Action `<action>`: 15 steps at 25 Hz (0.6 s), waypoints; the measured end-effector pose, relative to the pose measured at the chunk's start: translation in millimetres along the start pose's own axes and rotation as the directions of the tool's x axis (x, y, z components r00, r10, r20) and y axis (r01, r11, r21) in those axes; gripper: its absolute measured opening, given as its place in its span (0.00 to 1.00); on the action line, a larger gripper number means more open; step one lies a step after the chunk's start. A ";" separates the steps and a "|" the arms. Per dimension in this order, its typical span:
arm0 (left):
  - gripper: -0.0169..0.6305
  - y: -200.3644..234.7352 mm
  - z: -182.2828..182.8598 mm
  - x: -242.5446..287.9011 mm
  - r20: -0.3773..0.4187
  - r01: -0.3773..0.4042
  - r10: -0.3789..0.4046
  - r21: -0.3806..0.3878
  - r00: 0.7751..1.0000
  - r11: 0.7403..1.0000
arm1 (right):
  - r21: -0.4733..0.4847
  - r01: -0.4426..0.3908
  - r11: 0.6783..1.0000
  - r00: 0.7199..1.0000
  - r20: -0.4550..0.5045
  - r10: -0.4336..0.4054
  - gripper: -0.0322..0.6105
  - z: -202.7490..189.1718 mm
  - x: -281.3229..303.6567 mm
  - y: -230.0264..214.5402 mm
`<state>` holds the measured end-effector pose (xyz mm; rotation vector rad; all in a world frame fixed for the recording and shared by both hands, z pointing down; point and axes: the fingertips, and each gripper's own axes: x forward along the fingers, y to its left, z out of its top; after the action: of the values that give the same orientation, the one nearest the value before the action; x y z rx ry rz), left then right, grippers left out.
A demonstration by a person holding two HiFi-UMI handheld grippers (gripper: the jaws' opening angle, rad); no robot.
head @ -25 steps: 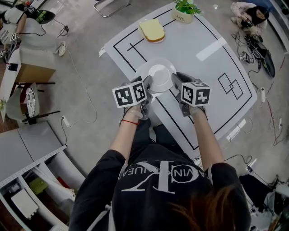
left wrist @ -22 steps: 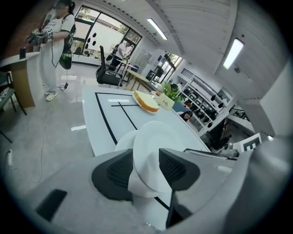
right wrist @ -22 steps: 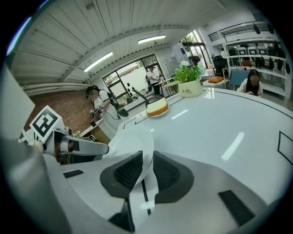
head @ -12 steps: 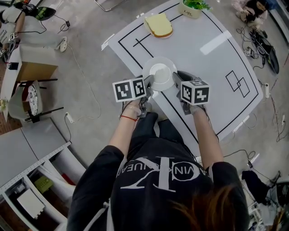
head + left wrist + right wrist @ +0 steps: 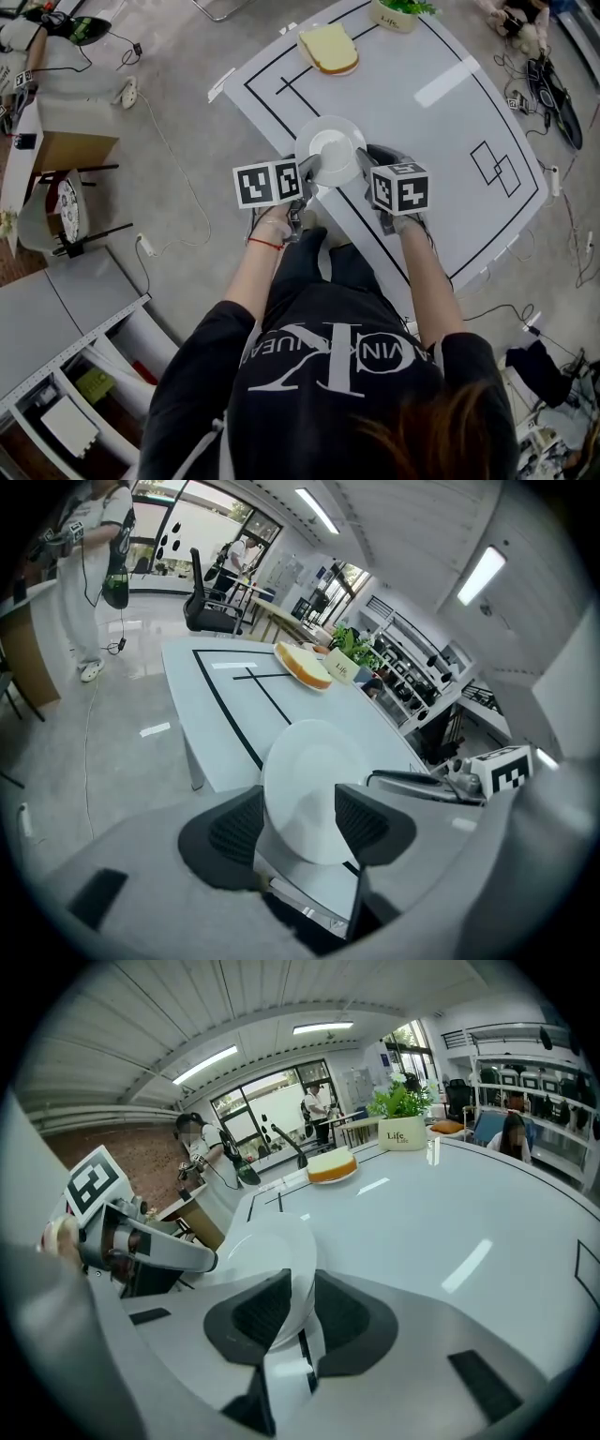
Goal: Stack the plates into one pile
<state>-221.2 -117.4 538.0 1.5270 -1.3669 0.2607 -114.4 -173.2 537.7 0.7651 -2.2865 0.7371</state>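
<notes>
A white plate lies near the table's front-left edge, over a black line. My left gripper is at its left rim. In the left gripper view its jaws stand wide apart with the plate between them. They have just been opening, and the pads do not press on it. My right gripper is at the plate's right rim. In the right gripper view its pads pinch the thin rim of the plate. A yellowish plate sits at the table's far side.
A potted plant in a white pot stands at the far edge, beside the yellowish plate. The white table carries black line markings. Cables and a cardboard box lie on the floor to the left. A person stands beyond the table.
Both grippers have dipped slightly with the plate, which stays at the same spot near the table's front-left edge. The head view has shifted a little.
</notes>
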 end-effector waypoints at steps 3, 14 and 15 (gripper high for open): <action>0.42 0.3 -2.2 0.5 -0.008 0.002 -0.002 -0.003 1.000 1.000 | -0.010 0.001 1.000 1.000 -0.006 -0.001 0.17 -1.9 1.5 1.1; 0.46 -1.0 4.0 -6.1 0.008 0.008 -0.008 0.025 1.000 1.000 | -0.064 0.027 0.998 1.000 -0.009 -0.027 0.18 0.3 -1.3 1.1; 0.46 -0.4 4.1 -6.4 0.009 0.007 -0.007 0.022 1.000 1.000 | -0.062 0.027 0.998 1.000 -0.008 -0.028 0.18 0.4 -2.3 0.2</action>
<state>-224.8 -116.7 531.3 1.5526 -1.3697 0.2650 -113.1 -172.6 535.7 0.7615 -2.2758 0.6527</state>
